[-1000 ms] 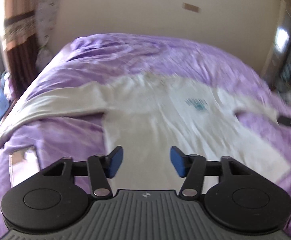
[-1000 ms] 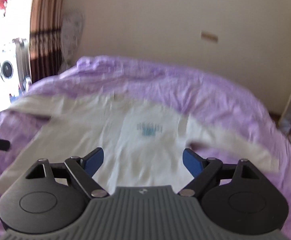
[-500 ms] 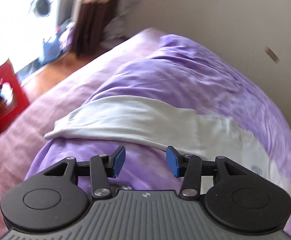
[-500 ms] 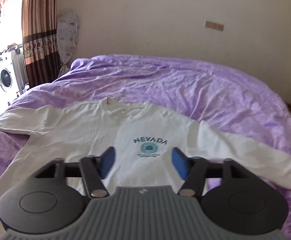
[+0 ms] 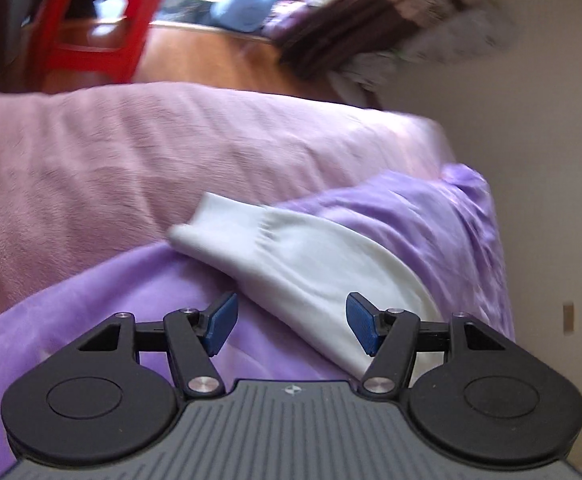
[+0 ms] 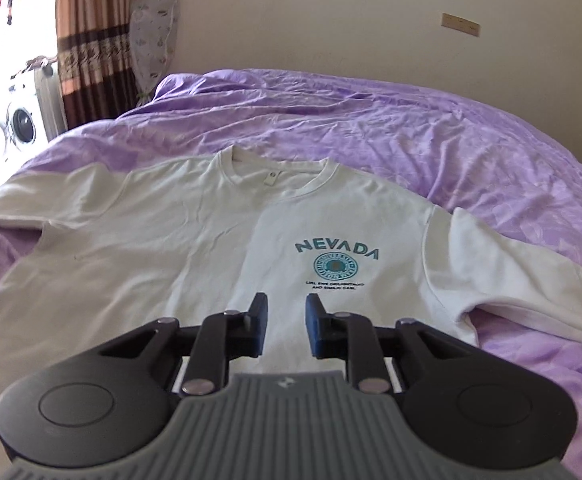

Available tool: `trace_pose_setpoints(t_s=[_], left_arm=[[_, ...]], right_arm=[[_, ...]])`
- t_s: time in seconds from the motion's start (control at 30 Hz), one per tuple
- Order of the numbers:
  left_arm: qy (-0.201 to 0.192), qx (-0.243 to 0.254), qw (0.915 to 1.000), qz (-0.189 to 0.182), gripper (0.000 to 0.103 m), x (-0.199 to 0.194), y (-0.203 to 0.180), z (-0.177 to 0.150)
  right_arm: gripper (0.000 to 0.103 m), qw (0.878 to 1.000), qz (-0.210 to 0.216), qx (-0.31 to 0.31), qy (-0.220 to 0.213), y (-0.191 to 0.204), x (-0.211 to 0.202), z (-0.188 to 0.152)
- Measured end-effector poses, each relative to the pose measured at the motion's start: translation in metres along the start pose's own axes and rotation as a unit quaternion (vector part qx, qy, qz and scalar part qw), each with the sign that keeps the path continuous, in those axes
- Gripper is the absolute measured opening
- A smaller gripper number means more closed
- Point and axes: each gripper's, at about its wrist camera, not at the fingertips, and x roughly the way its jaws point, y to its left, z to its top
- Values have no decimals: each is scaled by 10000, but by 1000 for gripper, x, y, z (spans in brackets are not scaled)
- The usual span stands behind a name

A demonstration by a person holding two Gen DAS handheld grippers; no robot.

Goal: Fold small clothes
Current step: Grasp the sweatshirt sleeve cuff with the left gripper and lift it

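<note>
L claw spread wide over sweatshirt sleeve cuff; R claw narrowly apart, empty, above sweatshirt hem.

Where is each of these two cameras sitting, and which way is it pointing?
Left wrist: sits on the left gripper, looking along its open blue fingers at a white sleeve on the purple bed, with floor and a red stool beyond.
Right wrist: sits on the right gripper, fingers narrowly apart, looking over the spread white shirt towards the wall.
Shared: the same shirt and bed; no hand shows in either.
</note>
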Motion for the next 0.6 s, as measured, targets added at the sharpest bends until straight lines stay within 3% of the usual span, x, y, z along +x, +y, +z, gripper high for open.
trace_pose_setpoints(t_s=[0.17,0.2,0.27,0.3,0.33,0.43,0.5,0.6], left_arm=[[-119,-281,9991,294,68,20,18,13],[-151,-349,9987,332,63,21,20,15],[-185,-427,9978,467,35,24,21,20],[-221,-372,9980,468,29,23,19,21],[-286,-248,9982,469,14,20,14,22],[-654,423,9951,606,6,2,-17,17],[-892,1083,9879,653,6,-15,-50,5],[-1358,2335,9608,621,5,-41,-114,-31]], right_arm=[[16,9997,0,-251,67,7,18,-2],[16,9997,-6,-204,98,5,22,-1],[16,9997,-54,-137,174,3,30,-1],[16,9996,-100,-128,221,2,35,-1],[16,9995,-146,-116,257,1,38,-1],[16,9992,-199,-61,331,-3,45,-3],[16,9988,-267,-45,415,-6,49,-5],[16,9978,-186,-38,635,-10,53,-7]])
